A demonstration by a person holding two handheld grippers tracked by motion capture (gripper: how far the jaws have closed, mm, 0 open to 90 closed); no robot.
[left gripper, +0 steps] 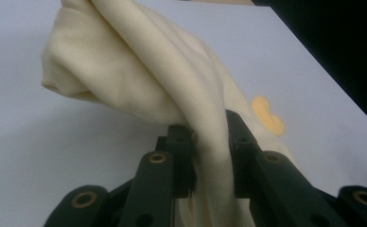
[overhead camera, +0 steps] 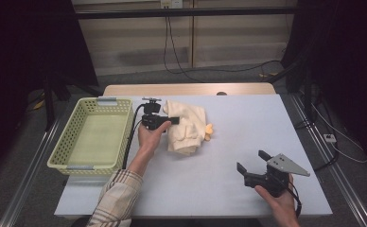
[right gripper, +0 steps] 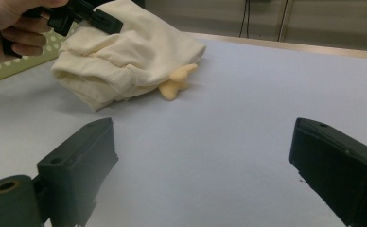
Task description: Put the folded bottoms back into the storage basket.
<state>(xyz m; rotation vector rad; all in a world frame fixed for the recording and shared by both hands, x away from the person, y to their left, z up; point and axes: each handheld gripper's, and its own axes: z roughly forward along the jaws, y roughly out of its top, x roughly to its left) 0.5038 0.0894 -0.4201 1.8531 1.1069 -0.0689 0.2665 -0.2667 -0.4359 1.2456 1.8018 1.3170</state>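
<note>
The left gripper [overhead camera: 165,121] has its jaws closed on a fold of the cream cloth [overhead camera: 187,124], which lies bunched on the table [overhead camera: 248,127] just right of the green basket [overhead camera: 63,152]. In the left gripper view the fabric [left gripper: 139,71] is pinched between the jaws and rises from them, so part of it seems lifted, likely so the bundle can be swung toward the basket. A small yellow piece [overhead camera: 209,131] pokes out at its right edge. The right gripper [overhead camera: 253,166] rests near the table's front right, jaws wide apart and empty, well clear of the cloth, apparently waiting.
</note>
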